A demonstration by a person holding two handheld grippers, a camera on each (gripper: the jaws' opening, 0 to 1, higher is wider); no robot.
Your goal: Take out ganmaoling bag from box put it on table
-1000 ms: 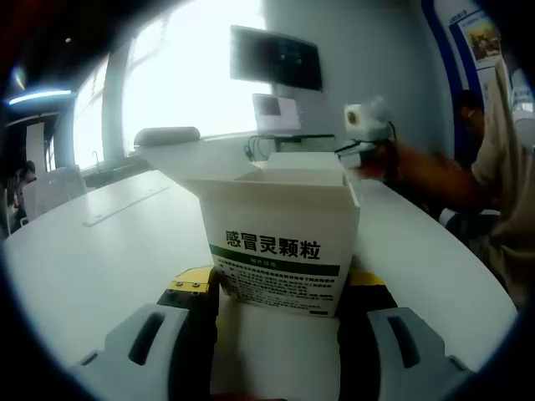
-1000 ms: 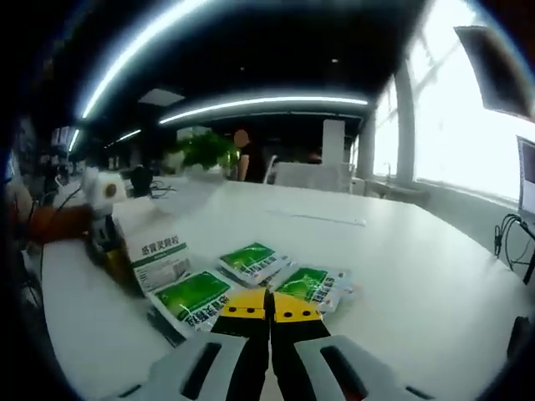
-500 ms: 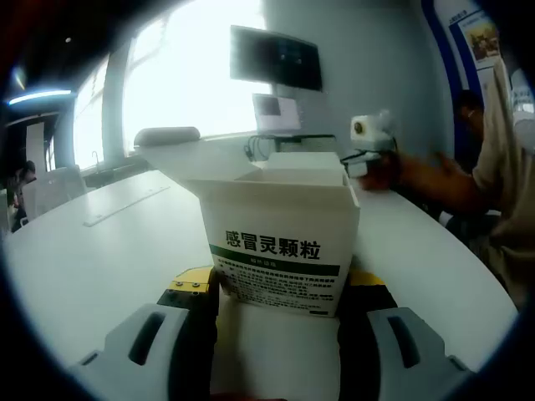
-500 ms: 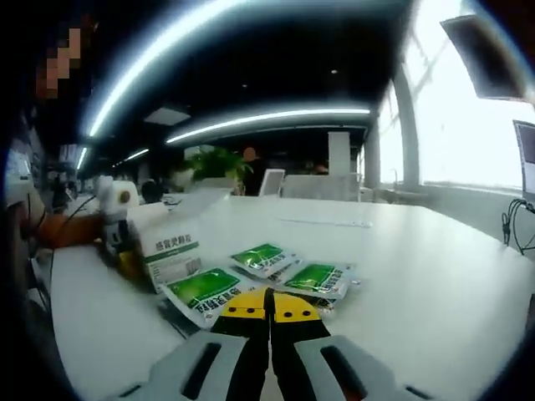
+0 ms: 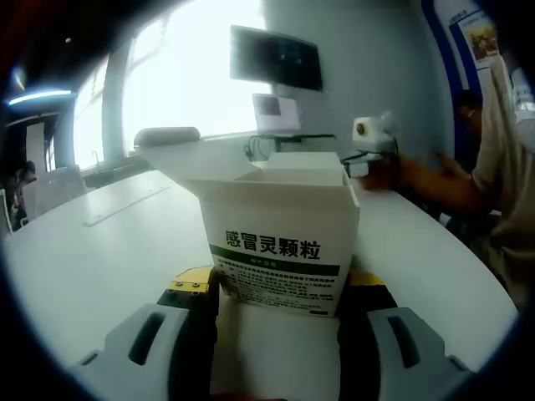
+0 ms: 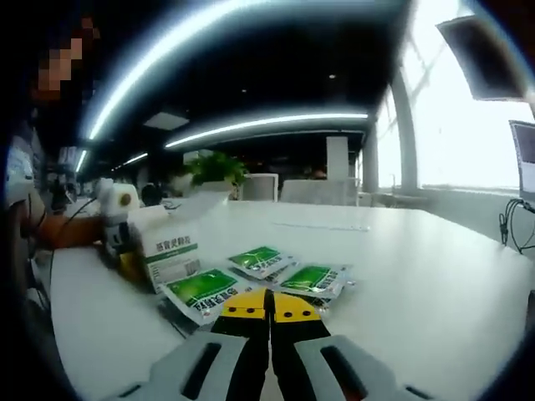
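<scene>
Left tool stays clamped on the box; right tool, closed empty beside the bags, should open before reaching in.

A broad white table carried everything. In the right gripper view three green-and-white ganmaoling bags lay flat on it, close together, one nearest the camera, one farther back, one to the right. Just left of them stood the white box with a green band and its top flaps open. In the left gripper view the same box stood upright on the table.
</scene>
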